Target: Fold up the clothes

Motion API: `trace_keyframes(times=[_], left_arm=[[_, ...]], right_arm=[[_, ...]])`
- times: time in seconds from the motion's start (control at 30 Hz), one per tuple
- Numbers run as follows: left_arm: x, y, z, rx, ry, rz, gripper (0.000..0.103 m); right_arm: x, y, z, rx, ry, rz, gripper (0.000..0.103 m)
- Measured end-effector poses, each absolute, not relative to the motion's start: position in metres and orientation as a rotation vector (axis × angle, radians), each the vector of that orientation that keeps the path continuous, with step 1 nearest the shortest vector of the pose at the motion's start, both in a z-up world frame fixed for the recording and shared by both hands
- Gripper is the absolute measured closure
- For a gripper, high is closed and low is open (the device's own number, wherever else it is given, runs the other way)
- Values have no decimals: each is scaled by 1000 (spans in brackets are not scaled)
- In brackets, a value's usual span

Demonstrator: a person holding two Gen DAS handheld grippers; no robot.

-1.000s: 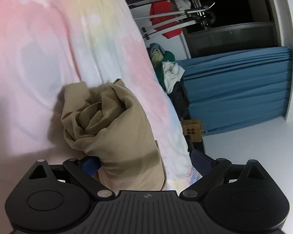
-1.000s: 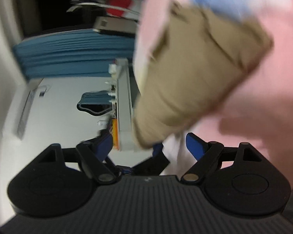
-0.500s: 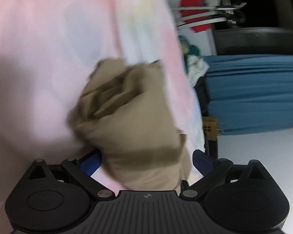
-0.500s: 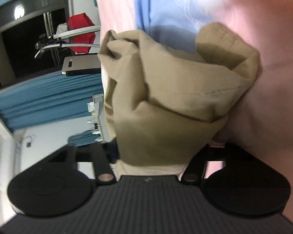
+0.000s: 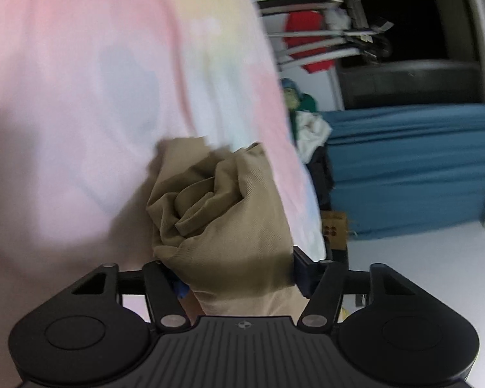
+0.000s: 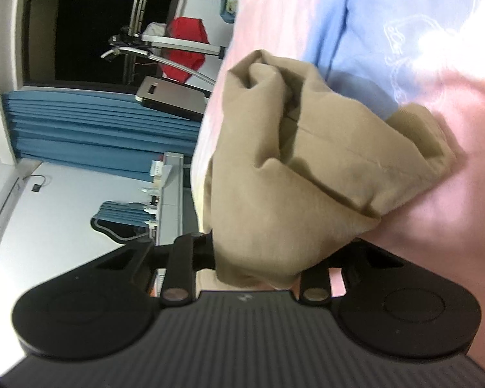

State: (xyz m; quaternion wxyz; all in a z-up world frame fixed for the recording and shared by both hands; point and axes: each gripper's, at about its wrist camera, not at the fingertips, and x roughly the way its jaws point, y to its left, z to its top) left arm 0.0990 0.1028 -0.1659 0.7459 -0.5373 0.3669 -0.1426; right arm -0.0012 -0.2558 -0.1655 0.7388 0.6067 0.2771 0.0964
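Note:
A crumpled tan garment [image 5: 223, 213] lies bunched on a pastel pink, blue and yellow sheet [image 5: 80, 97]. My left gripper [image 5: 236, 274] has one end of the bunch between its fingers. Its jaws are closing, and the cloth fills the gap from pad to pad. In the right wrist view the same tan garment [image 6: 294, 168] rests against the pastel sheet [image 6: 420, 32]. The right gripper [image 6: 268, 255] is closing on the garment's lower folds, which cover both fingertips.
A blue curtain [image 5: 410, 168] hangs behind, with a heap of clothes [image 5: 307, 123] and a cardboard box [image 5: 334, 229] beside the sheet. A red garment [image 5: 307, 42] hangs on a metal rack. The right view shows a silver device [image 6: 174, 97] and the blue curtain [image 6: 97, 129].
Both pairs of jaws have narrowed from wide open onto the tan garment. The left gripper has sunk a little. The right view has rolled, and the cloth now sits deeper between its fingers.

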Motion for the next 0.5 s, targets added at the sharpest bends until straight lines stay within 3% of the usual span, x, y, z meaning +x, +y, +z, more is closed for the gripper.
trace_keyframes(times=[0.27, 0.5], left_arm=[[94, 65, -113, -1122, 828, -447, 53], [165, -75, -50, -1012, 941, -514, 56]], right_arm=[[-39, -292, -117, 1335, 534, 169, 70], [-23, -395, -82, 1455, 489, 61, 70]])
